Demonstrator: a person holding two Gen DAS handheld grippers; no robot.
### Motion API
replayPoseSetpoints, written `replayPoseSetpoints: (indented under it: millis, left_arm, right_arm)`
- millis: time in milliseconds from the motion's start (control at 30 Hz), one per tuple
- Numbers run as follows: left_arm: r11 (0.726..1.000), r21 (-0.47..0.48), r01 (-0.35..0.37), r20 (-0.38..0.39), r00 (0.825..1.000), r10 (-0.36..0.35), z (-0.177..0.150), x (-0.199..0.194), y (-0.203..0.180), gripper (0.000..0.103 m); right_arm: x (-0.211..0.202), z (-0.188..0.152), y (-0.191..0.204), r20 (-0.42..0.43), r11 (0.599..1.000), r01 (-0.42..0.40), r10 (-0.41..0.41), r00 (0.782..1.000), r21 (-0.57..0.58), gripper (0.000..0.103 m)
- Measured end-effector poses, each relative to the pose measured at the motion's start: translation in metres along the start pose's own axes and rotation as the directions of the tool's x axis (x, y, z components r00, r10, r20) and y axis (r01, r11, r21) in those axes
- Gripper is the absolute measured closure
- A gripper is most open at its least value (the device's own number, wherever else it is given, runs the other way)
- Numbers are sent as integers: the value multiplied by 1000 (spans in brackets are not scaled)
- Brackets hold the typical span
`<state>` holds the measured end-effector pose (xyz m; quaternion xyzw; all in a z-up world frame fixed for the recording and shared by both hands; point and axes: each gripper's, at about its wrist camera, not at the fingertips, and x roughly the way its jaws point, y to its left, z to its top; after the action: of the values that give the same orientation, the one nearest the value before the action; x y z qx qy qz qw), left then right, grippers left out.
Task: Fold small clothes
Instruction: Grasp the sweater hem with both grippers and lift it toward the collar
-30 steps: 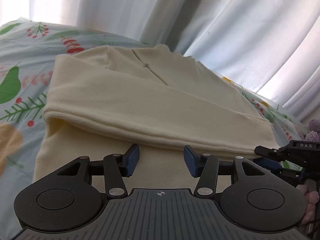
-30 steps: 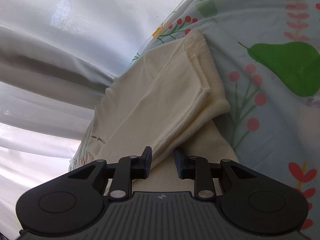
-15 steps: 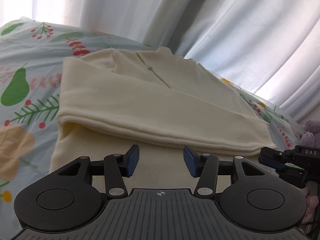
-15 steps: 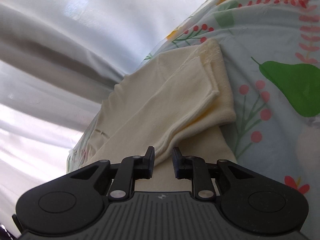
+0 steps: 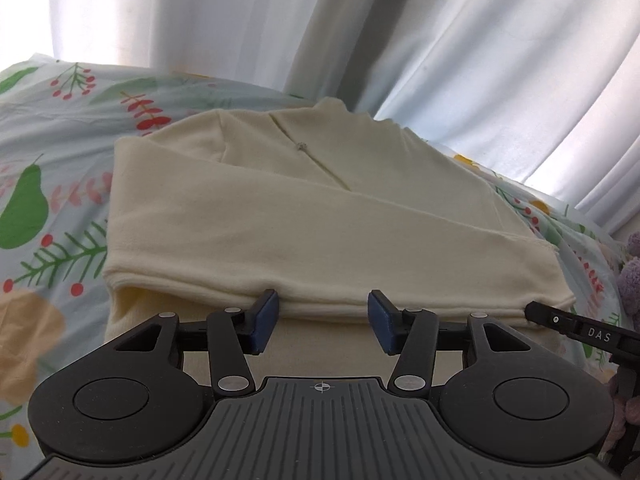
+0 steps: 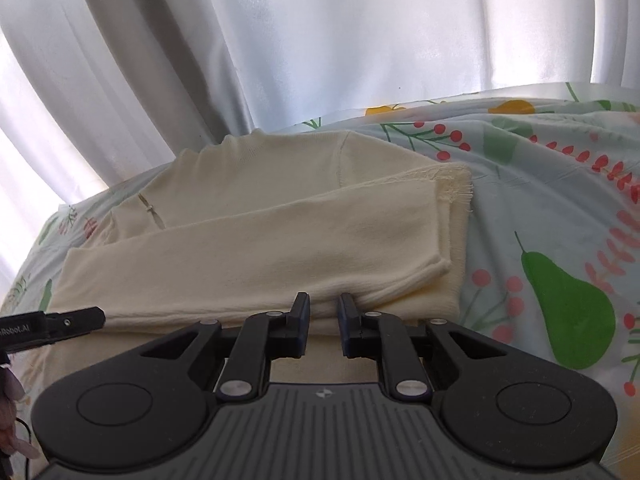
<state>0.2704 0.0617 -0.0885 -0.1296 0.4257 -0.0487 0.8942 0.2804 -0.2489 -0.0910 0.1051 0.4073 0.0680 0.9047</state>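
White curtains (image 5: 400, 60) hang at twelve o'clock behind a bed whose fruit-print sheet (image 5: 52, 200) carries the cream sweater (image 5: 280, 216), lying centred with a sleeve folded across its body. The left gripper (image 5: 322, 322) rests at six o'clock, jaws released and apart at the sleeve's near edge. The right gripper (image 6: 323, 322) has just been closing; its jaws stand narrowly apart, nothing visibly pinched.

A bedsheet (image 5: 60, 184) is covering the bed, pale blue and printed with green pears, red berries, leafy sprigs and orange shapes. White curtains (image 5: 460, 40) are hanging behind it, glowing with daylight and falling in long folds. At the right edge of the left wrist view, something fuzzy and purple (image 5: 630, 276) is sitting beside the sheet.
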Motion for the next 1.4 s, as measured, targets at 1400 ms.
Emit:
replayPoseSetpoints:
  millis: [1400]
  left_arm:
    - [993, -121, -4, -378, 925, -42, -167, -175, 82, 70]
  right_arm:
    - [-171, -171, -63, -346, 948, -229, 296, 890, 221, 78]
